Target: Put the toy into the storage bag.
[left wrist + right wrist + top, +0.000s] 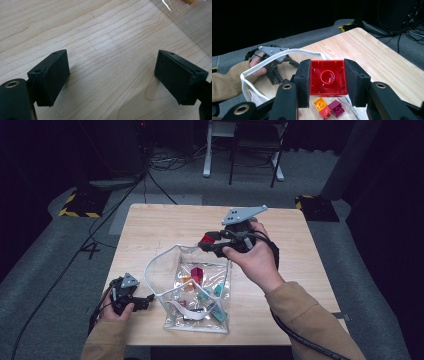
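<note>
R gripper clamps red brick above far rim of clear bag; several bricks already inside, e.g. orange one; this one not yet dropped; L gripper jaws wide apart, holding nothing, near left of bag.

A square table with a pale wood-grain top is set on grey carpeted floor. A clear plastic bag with a white-edged open mouth is laid on it toward the 6 o'clock edge. Small coloured blocks are seen inside the bag. At 8 o'clock the left gripper is rested on the tabletop beside the bag.
</note>
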A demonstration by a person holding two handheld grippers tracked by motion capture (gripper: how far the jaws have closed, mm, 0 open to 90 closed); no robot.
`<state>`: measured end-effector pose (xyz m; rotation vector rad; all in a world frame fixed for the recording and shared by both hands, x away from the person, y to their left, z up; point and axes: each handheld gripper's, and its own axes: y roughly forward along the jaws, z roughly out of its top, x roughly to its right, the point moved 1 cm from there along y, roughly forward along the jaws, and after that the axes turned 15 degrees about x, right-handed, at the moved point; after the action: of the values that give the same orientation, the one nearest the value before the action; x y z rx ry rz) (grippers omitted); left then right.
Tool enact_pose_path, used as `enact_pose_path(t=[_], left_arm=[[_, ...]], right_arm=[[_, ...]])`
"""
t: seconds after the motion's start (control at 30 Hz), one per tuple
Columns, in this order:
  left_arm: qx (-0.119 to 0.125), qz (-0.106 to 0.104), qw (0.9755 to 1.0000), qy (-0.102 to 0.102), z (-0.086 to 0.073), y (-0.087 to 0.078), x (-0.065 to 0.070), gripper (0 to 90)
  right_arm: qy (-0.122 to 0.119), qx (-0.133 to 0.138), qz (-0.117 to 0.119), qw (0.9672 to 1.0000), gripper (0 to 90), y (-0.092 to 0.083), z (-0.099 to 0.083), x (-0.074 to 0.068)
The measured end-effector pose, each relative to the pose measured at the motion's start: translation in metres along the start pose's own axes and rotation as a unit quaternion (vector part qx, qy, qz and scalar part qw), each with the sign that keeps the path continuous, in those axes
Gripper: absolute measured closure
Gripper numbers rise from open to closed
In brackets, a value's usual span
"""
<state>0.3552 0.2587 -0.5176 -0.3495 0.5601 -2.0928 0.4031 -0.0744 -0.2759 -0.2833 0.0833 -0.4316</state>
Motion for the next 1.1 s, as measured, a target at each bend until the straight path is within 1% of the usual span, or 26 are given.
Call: enact_pose_path(t=[0.13,0.3,0.6,0.87,1.1], left_arm=[[0.0,0.0,1.0,0.0,0.0,0.0,0.0,13.1],[-0.001,0.0,1.0,0.0,0.0,0.0,0.0,13.0],[-0.001,0.0,1.0,0.0,0.0,0.0,0.0,13.0],[-0.001,0.0,1.0,0.0,0.0,0.0,0.0,13.0],[-0.001,0.0,1.0,0.0,0.0,0.0,0.0,13.0]], right_arm=[[0.001,-0.006,0.005,1.0,59.1,0.009,-0.002,-0.001],[0.006,-0.011,0.008,0.9999,59.2,0.017,-0.004,-0.001],[0.014,-0.032,0.013,0.9993,59.2,0.031,-0.016,-0.001],[0.019,-0.06,0.018,0.9978,59.1,0.04,-0.031,-0.002],[0.021,-0.079,0.02,0.9964,59.1,0.041,-0.039,-0.002]])
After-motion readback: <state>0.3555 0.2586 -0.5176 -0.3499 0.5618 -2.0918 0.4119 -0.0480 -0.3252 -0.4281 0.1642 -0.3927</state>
